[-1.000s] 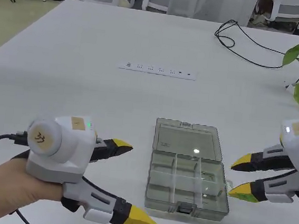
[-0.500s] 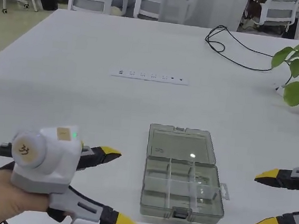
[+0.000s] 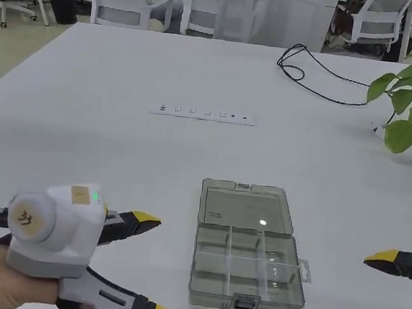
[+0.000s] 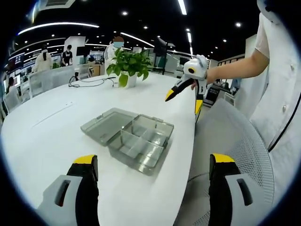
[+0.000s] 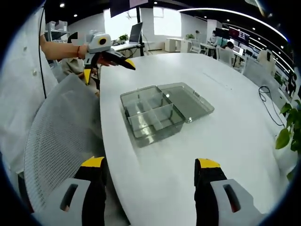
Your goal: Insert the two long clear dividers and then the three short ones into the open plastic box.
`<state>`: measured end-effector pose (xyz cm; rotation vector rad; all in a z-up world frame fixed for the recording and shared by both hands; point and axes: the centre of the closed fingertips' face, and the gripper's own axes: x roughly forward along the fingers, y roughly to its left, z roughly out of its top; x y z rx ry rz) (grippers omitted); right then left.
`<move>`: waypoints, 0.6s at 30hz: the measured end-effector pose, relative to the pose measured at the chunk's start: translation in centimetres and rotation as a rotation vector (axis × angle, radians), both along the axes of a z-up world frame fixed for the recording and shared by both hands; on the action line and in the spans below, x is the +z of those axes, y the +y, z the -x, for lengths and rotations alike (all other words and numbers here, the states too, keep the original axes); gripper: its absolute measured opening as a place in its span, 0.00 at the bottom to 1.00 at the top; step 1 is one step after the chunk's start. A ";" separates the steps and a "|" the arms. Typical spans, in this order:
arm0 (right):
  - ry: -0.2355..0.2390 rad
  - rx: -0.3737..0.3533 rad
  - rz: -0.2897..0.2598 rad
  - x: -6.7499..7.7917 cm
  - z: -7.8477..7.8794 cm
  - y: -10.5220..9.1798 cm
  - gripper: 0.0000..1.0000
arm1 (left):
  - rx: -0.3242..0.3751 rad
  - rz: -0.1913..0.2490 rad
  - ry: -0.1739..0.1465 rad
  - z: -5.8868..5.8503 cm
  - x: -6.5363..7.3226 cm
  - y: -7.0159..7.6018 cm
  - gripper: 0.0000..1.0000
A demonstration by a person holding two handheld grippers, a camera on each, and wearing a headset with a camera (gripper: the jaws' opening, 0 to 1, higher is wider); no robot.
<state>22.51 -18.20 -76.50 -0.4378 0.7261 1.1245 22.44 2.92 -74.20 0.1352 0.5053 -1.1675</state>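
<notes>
Plainly left tongs (image 4: 153, 159) and right tongs (image 5: 149, 163) gape apart, empty, flanking the open box (image 3: 210, 299), dividers (image 3: 251, 258) seated.

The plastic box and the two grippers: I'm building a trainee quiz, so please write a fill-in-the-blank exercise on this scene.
1. The plastic box lies on the table with its lid fully ____.
2. The left gripper and the right gripper, jaws apart, both hold ____.
3. The power strip beyond the box is ____ in colour.
Missing words: open; nothing; white.
</notes>
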 end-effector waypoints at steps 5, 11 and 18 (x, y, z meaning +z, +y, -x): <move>-0.004 0.000 0.002 -0.1 -0.1 0.1 0.78 | 0.003 0.001 -0.001 0.0 0.1 0.1 1.00; -0.006 0.007 -0.003 0.1 -0.2 0.5 0.78 | 0.006 0.007 0.003 0.0 0.1 0.0 1.00; -0.008 0.012 -0.002 0.1 -0.3 0.6 0.78 | 0.006 0.008 0.005 0.1 0.2 0.0 1.00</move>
